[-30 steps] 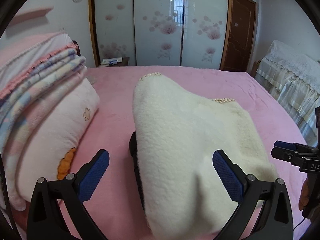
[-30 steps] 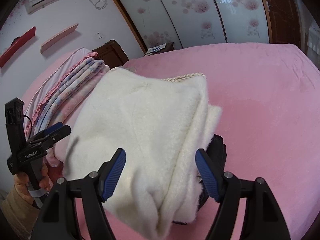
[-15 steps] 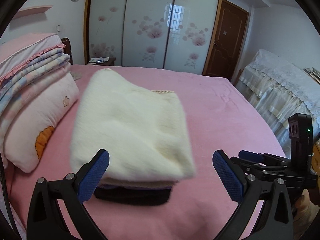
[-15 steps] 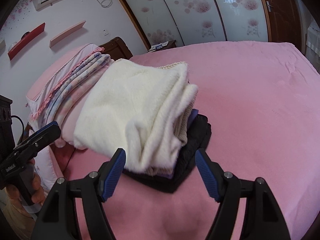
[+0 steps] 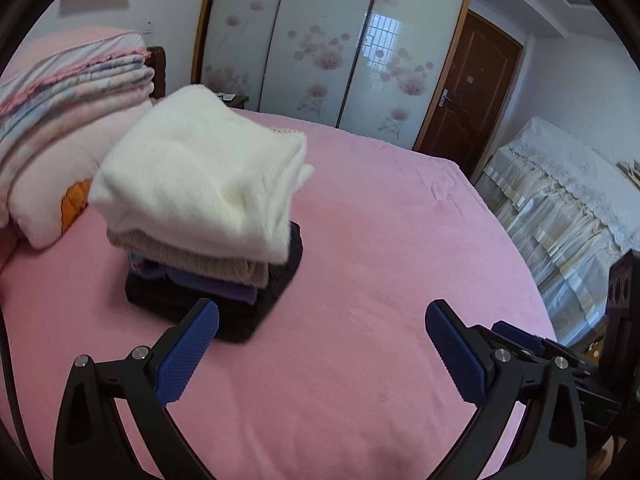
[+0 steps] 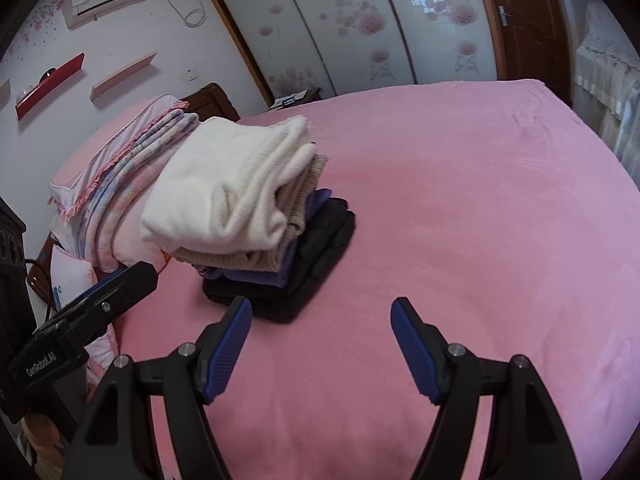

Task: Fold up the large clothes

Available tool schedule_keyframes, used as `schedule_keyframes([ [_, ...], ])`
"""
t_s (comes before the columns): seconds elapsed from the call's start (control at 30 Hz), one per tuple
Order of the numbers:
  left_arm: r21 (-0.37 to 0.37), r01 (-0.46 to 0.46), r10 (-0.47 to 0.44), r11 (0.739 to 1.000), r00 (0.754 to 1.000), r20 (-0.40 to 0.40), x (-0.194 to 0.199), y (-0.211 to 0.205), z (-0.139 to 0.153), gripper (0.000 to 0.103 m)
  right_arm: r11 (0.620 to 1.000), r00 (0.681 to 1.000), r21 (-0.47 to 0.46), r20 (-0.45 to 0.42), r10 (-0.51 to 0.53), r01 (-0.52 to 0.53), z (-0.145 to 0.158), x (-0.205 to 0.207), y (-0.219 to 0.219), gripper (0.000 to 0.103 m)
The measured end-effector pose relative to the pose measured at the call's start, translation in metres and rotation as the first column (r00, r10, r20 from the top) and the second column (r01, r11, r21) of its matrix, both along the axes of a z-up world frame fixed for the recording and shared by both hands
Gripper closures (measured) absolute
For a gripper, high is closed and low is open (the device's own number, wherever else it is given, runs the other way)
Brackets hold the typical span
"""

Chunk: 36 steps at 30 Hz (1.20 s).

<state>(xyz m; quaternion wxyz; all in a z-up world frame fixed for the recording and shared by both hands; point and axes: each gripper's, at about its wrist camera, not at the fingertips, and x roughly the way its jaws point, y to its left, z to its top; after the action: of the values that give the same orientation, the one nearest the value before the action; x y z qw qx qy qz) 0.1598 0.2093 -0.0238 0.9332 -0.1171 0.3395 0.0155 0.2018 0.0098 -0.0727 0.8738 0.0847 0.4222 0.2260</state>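
Note:
A folded cream fleece garment (image 5: 200, 176) (image 6: 228, 192) tops a stack of folded clothes on the pink bed (image 5: 380, 240) (image 6: 480, 220). Under it lie a beige knit (image 5: 208, 258) (image 6: 256, 258), a purple piece (image 5: 216, 284) (image 6: 276, 276) and a black garment (image 5: 224, 312) (image 6: 316, 264) at the bottom. My left gripper (image 5: 320, 344) is open and empty, just in front of and to the right of the stack. My right gripper (image 6: 322, 336) is open and empty too, hovering over bare bed at the stack's near corner. Each gripper shows at the edge of the other's view.
Folded pink and striped bedding (image 5: 68, 92) (image 6: 120, 168) and a pink pillow (image 5: 48, 200) sit left of the stack by the headboard. A covered piece of furniture (image 5: 568, 192) stands beyond the bed's right edge. Floral wardrobe doors (image 5: 328, 48) and a brown door (image 5: 468, 92) are behind.
Both grippers have pulled back from the cream garment, which lay between their fingers a second ago. It now rests on the stack, well ahead of them.

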Motion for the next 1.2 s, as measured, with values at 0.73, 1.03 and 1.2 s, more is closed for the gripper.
schedule_keyframes([
  [0.73,0.049,-0.038,0.037,0.998,0.999,0.029,-0.079,-0.073,-0.037,0.000,0.985,0.987,-0.111,0.115,-0.117,0.130,-0.010,-0.096,-0.077,0.030],
  [1.03,0.137,-0.025,0.020,0.990,0.999,0.039,-0.149,-0.118,-0.022,0.000,0.978,0.983,-0.142,0.129,-0.133,0.151,0.003,-0.161,-0.095,0.030],
  [1.2,0.166,-0.029,0.023,0.986,0.999,0.037,-0.179,-0.133,-0.017,0.000,0.972,0.978,-0.159,0.144,-0.149,0.172,0.010,-0.191,-0.106,0.030],
])
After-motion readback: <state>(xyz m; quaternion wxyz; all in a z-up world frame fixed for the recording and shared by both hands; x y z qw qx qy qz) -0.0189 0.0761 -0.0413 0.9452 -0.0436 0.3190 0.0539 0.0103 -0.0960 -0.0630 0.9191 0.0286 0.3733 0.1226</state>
